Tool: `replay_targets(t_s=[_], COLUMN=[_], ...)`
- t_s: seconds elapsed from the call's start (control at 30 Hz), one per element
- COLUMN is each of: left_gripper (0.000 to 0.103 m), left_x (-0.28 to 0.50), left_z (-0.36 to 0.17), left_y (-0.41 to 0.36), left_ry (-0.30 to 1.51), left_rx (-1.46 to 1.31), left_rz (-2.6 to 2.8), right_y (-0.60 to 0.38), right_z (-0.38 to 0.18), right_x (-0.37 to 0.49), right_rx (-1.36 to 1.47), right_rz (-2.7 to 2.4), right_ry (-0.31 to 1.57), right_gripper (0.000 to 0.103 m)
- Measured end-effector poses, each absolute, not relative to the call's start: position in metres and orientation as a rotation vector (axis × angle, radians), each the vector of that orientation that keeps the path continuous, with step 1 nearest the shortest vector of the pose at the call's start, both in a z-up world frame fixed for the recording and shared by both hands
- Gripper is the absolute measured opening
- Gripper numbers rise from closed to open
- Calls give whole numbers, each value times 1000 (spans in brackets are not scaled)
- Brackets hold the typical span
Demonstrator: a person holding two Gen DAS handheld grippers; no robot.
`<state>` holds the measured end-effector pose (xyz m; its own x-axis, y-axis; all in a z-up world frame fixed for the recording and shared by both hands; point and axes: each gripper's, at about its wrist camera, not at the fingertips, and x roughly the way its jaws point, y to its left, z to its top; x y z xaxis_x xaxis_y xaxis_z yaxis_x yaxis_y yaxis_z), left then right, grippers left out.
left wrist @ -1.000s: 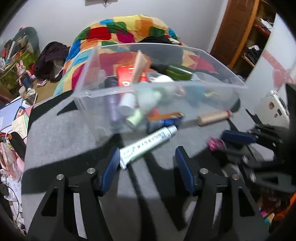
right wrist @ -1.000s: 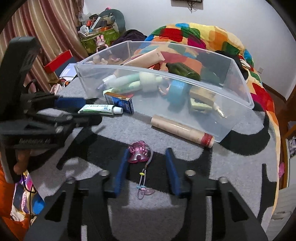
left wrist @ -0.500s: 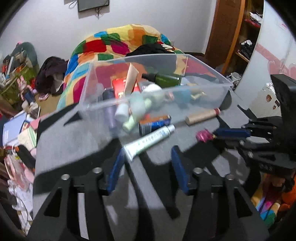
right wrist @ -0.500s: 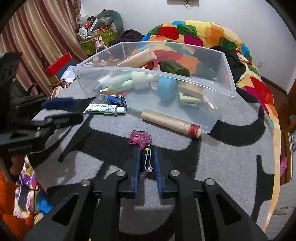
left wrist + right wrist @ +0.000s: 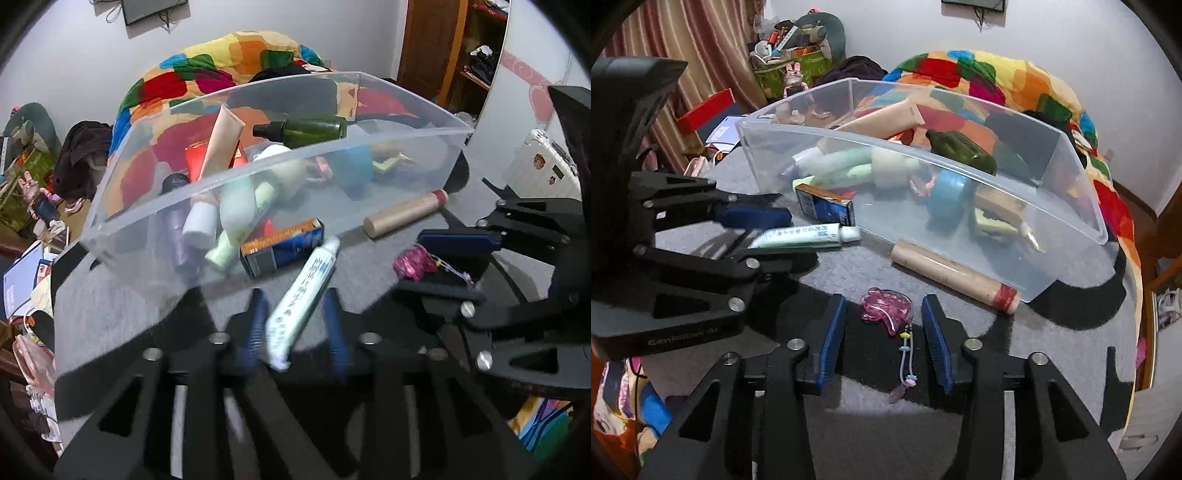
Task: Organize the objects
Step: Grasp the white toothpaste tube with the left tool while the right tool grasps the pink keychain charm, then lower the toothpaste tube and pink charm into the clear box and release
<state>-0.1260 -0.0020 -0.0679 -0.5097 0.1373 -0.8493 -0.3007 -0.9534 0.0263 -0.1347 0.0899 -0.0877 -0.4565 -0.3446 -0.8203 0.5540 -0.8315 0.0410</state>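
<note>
Between the left gripper's (image 5: 295, 325) fingers, the toothpaste tube (image 5: 303, 295) is clamped near its flat end, its cap pointing to the clear bin (image 5: 155, 206). The right view alone shows the pink charm (image 5: 886, 308) lying between the right gripper's (image 5: 884, 339) parted fingers, on the bench (image 5: 1052, 354).

Two close wrist views, shared clear bin (image 5: 258, 177).

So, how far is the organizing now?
Done: the clear bin already holds many items. In hand: the left claw brackets the toothpaste tube, grip unclear; the open right claw straddles the pink charm. Left: the blue box and the beige roll, both outside the bin.
</note>
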Motion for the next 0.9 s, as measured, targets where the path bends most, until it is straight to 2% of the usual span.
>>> replay_targets(t_s=[0.03,0.07,0.17,0.5,0.9], left_gripper=[24,21,17,17,17], left_x=[-123,-120,-108,-79,-71], left_z=[-68,-68,-67,-60,-17], left_y=[-2,-1,2,3,-11], left_ry=[247,247,243,172,64], left_rx=[-1391,-1391,-1382,-1337,-1158], left_rz=[2520,2524,2524,2578,2706], right_y=[90,91,94,117,128], right_z=[-87,-87,-86,-75,-30], right_x=[-133,-132,-128,-125,-129], right_rx=[1204,1200,1190,1184,1058], right_rz=[-2277,-2275,-2282,-2313,-2387], right_ry=[314,316,321,231,123], right_gripper=[27,24,24,24,24])
